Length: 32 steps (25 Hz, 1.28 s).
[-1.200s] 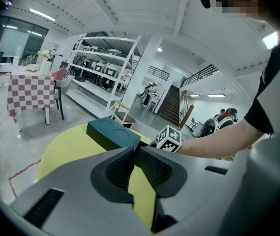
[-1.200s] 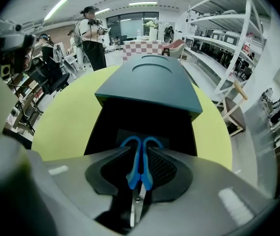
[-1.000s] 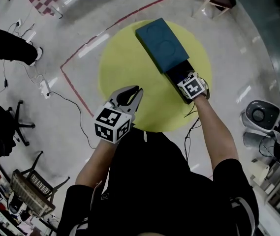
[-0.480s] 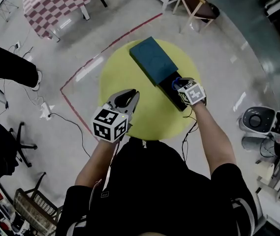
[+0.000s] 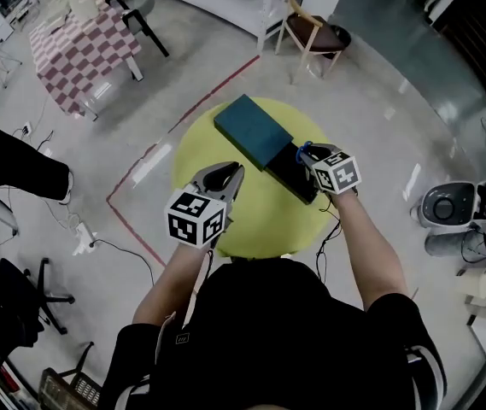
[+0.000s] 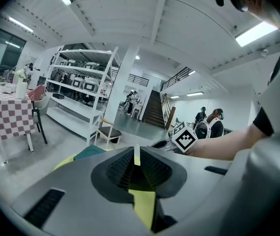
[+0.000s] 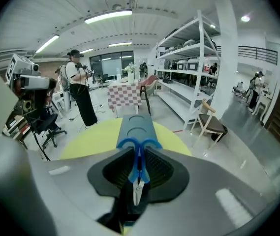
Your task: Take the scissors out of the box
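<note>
A teal box (image 5: pixel 249 130) lies on the round yellow table (image 5: pixel 225 229), its dark inner tray (image 5: pixel 289 171) slid out toward me. My right gripper (image 5: pixel 309 154) hangs just above that tray, shut on a pair of blue-handled scissors (image 7: pixel 138 165). The handle loops (image 5: pixel 304 148) point toward the box, and the metal blades sit back between the pads. The teal box (image 7: pixel 136 127) lies ahead under the right gripper. My left gripper (image 5: pixel 232 172) hovers over the table left of the tray, jaws shut with nothing between them (image 6: pixel 136 156).
A red tape line (image 5: pixel 153 148) runs across the floor round the table. A wooden chair (image 5: pixel 311 37) stands beyond it, and a checked table (image 5: pixel 76 45) at far left. Grey machines (image 5: pixel 452 207) sit on the floor at right. A person (image 7: pixel 79 87) stands at left.
Both grippers have risen. The right one has come up out of the slid-out tray with the scissors in its jaws, and the blue handles now show above the tray.
</note>
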{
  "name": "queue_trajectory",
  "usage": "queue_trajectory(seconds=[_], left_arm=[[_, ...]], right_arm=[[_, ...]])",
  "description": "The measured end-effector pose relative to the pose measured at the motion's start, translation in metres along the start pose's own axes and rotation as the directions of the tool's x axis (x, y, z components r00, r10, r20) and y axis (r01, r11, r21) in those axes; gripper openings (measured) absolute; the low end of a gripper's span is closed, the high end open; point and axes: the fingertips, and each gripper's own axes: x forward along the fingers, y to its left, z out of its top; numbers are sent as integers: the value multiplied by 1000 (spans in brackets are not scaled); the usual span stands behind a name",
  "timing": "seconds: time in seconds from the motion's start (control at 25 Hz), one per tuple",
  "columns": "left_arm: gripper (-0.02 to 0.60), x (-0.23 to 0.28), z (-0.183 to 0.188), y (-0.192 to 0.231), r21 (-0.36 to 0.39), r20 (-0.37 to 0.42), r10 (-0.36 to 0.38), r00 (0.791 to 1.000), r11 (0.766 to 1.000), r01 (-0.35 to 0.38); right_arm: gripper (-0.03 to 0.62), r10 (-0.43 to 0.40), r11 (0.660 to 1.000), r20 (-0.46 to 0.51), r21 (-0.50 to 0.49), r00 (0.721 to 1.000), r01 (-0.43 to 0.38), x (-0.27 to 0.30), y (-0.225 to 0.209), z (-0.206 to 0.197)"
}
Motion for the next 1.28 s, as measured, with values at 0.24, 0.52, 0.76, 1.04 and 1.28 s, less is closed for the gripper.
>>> queue_trajectory(seconds=[0.24, 0.52, 0.76, 1.04, 1.28], left_arm=[[41, -4, 22, -10, 71, 22, -32, 999, 997, 30], [41, -4, 52, -19, 130, 49, -37, 998, 991, 30], [41, -5, 79, -36, 162, 87, -19, 996, 987, 4], [41, -10, 104, -61, 199, 138, 5, 990, 979, -33], [30, -21, 122, -77, 227, 183, 25, 983, 972, -67]], right_arm=[[86, -42, 998, 120, 61, 992, 35, -42, 3, 22], [86, -64, 993, 310, 117, 948, 28, -104, 0, 66], [86, -43, 995, 481, 97, 876, -4, -172, 4, 103], [86, -23, 997, 611, 76, 791, -30, -249, 2, 120], [86, -71, 994, 702, 105, 708, -5, -307, -7, 122]])
